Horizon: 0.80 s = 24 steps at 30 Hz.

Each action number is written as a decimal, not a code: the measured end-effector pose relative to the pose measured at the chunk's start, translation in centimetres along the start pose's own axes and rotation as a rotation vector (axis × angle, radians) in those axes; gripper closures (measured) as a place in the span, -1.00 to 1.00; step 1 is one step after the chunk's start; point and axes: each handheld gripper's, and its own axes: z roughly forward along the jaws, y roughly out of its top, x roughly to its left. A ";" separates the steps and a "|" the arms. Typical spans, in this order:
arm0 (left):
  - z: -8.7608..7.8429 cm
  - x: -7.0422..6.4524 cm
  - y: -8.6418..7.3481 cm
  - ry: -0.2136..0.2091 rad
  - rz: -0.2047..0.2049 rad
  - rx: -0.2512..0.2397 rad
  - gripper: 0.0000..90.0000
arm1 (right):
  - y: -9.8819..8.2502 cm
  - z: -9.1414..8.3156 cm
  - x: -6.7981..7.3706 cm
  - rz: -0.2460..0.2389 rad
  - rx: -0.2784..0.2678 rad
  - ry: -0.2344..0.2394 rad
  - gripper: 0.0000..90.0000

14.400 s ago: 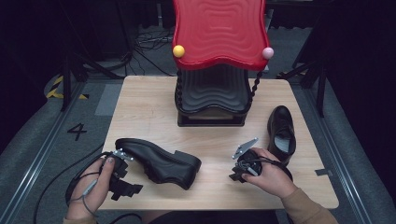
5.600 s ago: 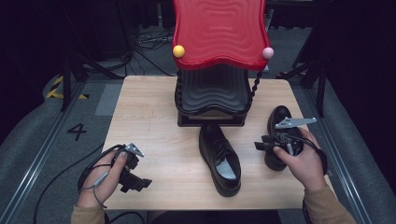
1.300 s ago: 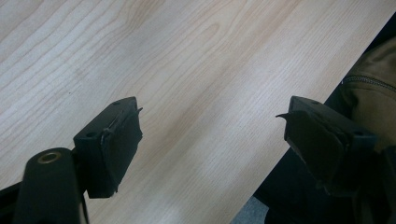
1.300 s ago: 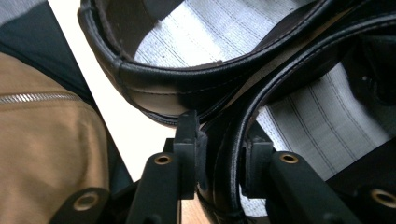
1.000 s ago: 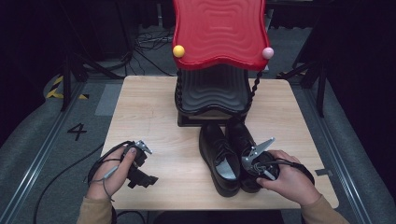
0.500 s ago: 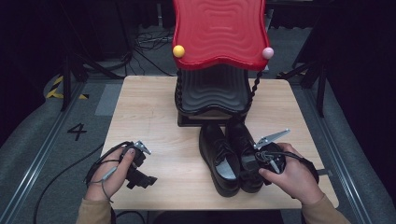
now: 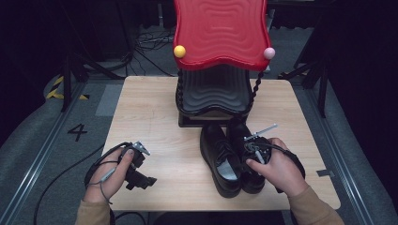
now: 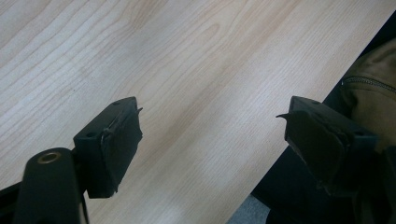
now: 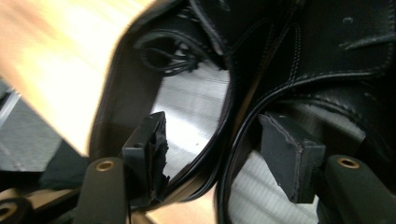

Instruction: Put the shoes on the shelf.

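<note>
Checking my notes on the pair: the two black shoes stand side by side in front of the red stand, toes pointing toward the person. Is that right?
Not quite. In the high view the two black shoes do stand side by side in front of the red stand, but their toes point toward the stand; the heels and openings face the person.

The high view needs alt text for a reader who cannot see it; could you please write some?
Two black shoes stand side by side on a wooden table, toes toward a red and black rack. The right gripper is at the right shoe, jaws just opened; the left gripper rests apart near the table's left front.
</note>
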 end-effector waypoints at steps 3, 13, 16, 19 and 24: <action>0.0 0.0 0.0 0.000 0.001 -0.002 -0.57 | 0.2 0.9 -0.1 0.001 0.013 -0.022 0.03; 0.0 0.0 0.0 -0.001 0.001 -0.003 -0.57 | 1.1 2.8 0.3 -0.024 0.064 -0.127 0.30; -0.1 0.1 -0.1 0.000 -0.003 -0.002 -0.57 | 1.3 3.3 0.3 -0.028 0.088 -0.160 0.36; -0.1 0.1 -0.1 0.000 0.001 -0.005 -0.57 | 1.5 3.6 0.4 0.001 0.120 -0.172 0.37; -0.2 0.1 -0.1 -0.002 0.000 -0.006 -0.57 | 1.4 4.0 0.0 0.077 0.174 -0.168 0.22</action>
